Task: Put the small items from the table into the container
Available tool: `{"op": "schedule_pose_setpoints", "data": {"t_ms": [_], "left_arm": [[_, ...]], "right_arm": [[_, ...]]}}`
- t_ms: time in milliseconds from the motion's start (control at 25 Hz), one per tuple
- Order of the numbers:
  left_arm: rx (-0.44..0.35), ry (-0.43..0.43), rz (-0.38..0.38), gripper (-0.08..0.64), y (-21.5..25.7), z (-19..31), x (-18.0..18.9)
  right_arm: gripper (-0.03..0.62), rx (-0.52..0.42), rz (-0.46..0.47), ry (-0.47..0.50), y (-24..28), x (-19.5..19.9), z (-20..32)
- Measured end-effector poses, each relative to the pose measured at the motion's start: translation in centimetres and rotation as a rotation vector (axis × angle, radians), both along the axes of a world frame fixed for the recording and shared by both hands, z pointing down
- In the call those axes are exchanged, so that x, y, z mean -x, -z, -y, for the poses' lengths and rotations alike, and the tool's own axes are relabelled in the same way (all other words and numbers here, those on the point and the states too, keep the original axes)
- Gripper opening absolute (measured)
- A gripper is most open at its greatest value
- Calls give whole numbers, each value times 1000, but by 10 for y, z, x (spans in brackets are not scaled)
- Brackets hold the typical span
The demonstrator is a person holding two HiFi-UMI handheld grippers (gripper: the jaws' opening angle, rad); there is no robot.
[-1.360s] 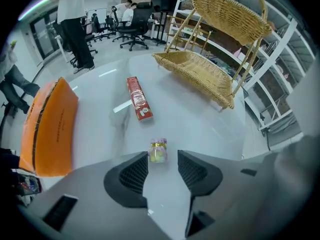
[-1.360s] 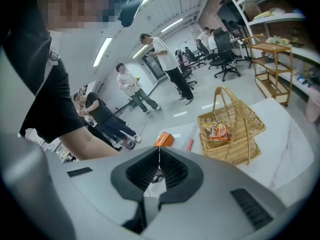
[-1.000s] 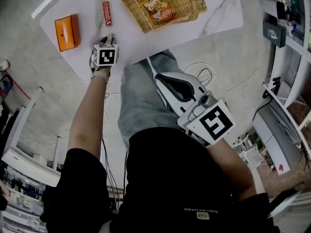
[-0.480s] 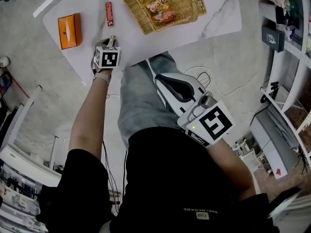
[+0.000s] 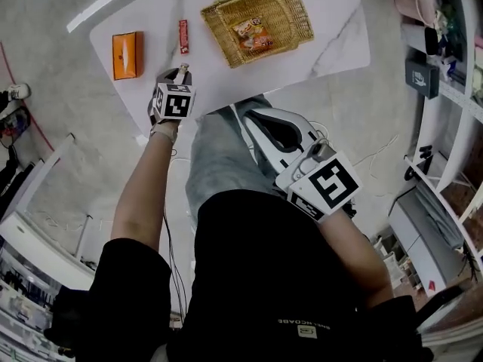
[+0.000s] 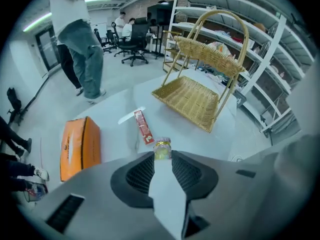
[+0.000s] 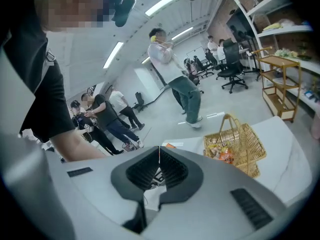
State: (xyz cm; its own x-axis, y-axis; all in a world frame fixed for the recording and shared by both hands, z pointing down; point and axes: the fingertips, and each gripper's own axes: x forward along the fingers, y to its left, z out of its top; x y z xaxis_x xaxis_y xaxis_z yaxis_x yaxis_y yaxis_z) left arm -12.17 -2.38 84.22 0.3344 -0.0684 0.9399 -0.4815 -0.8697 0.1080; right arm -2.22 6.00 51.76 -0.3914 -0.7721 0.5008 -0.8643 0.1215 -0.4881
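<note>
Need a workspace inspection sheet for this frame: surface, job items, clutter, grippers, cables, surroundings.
Surface: white marbled table.
Job's things: wicker basket holding a snack packet; orange box and red bar lying on the table.
Clutter: nothing seen.
Grippers: left gripper shut on a small yellowish item; right gripper shut, empty.
Cables: thin cable on the floor.
Surroundings: shelving; standing person behind.

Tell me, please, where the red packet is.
Head view, upper left: the red packet lies on the table between the orange box and the wicker basket.
</note>
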Motion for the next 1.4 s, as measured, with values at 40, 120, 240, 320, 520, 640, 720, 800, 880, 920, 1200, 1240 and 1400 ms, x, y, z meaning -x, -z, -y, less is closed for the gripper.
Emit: {"op": "schedule_pose_setpoints", "data": {"t_ms": [40, 120, 240, 320, 520, 640, 720, 800, 880, 920, 1200, 1240, 1400], "left_arm": [[-3, -2, -5, 112, 9, -1, -1], [-11, -8, -15, 112, 29, -3, -3], [-28, -25, -33, 112, 59, -5, -7], [-38, -40, -47, 111, 77, -8, -11], [-64, -58, -94, 111, 123, -8, -31], [-80, -73, -134, 111, 149, -7, -50], [-89, -89, -156, 111, 164, -6, -63], [-101, -109, -175, 111, 177, -3, -77], [-113, -125, -191, 110, 187, 2, -93], [-118, -132, -197, 111, 192, 4, -100], [-128, -183, -216, 111, 203, 14, -152], [-126, -194, -214, 110, 202, 15, -158], [-127, -234, -203, 110, 194, 17, -182]], "right_arm": [[11, -6, 0, -1, 5, -1, 1], [11, -22, 2, -3, 15, -1, 3], [11, -56, 1, -2, 30, -4, 10], [11, -76, -4, -1, 40, -7, 14], [11, -101, -11, 6, 54, -15, 15], [11, -109, -19, 12, 61, -20, 13], [11, -121, -26, 4, 68, -26, 14], [11, -137, -39, -3, 76, -33, 16], [11, -154, -53, -14, 83, -43, 19], [11, -159, -57, -21, 86, -48, 19], [11, -163, -98, -82, 94, -88, 9], [11, -160, -104, -90, 94, -92, 7], [11, -150, -122, -121, 93, -110, -2]]}}
